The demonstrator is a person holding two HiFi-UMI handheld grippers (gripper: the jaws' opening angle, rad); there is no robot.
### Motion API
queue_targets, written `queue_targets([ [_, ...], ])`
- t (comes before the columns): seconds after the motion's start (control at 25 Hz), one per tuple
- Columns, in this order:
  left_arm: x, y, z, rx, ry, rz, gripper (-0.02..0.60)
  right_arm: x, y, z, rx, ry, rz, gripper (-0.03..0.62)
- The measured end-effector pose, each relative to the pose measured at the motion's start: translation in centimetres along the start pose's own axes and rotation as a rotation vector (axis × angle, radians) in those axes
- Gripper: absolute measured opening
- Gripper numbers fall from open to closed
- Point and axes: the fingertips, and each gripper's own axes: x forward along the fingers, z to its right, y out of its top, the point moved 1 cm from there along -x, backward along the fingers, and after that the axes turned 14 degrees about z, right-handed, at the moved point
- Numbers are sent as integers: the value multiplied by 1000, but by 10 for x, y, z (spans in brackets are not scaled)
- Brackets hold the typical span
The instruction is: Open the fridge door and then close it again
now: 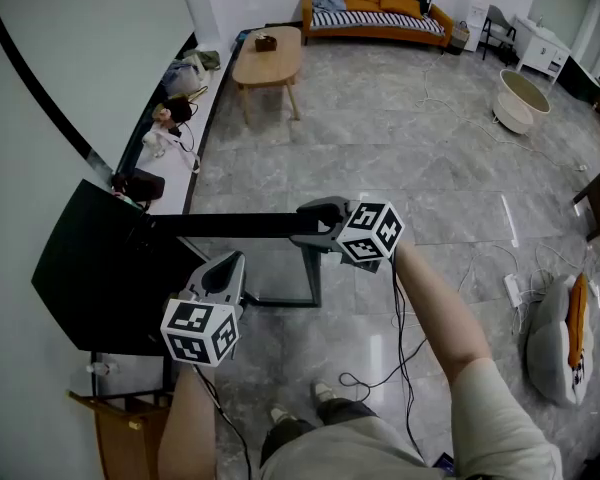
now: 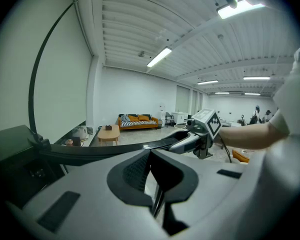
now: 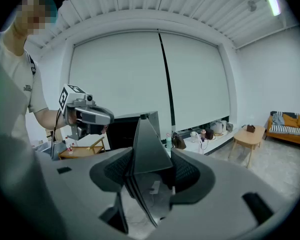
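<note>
A small black fridge (image 1: 95, 273) stands against the left wall. Its door (image 1: 230, 225) is swung wide out into the room and shows as a thin dark bar. My right gripper (image 1: 318, 224) is at the door's free end. In the right gripper view the door's edge (image 3: 146, 134) fills the gap between the pads of my right gripper (image 3: 147, 159), which press on both its faces. My left gripper (image 1: 220, 270) hovers just in front of the door, near the fridge body, touching nothing. The left gripper view shows the left gripper (image 2: 152, 156) shut and holding nothing, with the door's top edge (image 2: 105, 150) beyond it.
A low ledge with a kettle and bags (image 1: 175, 118) runs along the left wall. Further off stand a wooden coffee table (image 1: 270, 58), an orange sofa (image 1: 380, 13) and a white tub (image 1: 520, 98). Cables (image 1: 385, 368) trail over the tiled floor. A wooden stand (image 1: 120, 428) is beside the fridge.
</note>
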Motion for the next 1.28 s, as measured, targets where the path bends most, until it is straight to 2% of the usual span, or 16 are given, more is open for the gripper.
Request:
queue_targets([
  [0.6,-35,1,11,37,25,-5,6,-4,-4,-41,-50,9,-42,218],
  [1.0,-75,0,16,14,49,14,6,-5,-7,-80,-61,-42,-27,218],
  [1.28,-104,4,19,26,72,18,6,-3,-8,-107,-65,-78,-36,218],
])
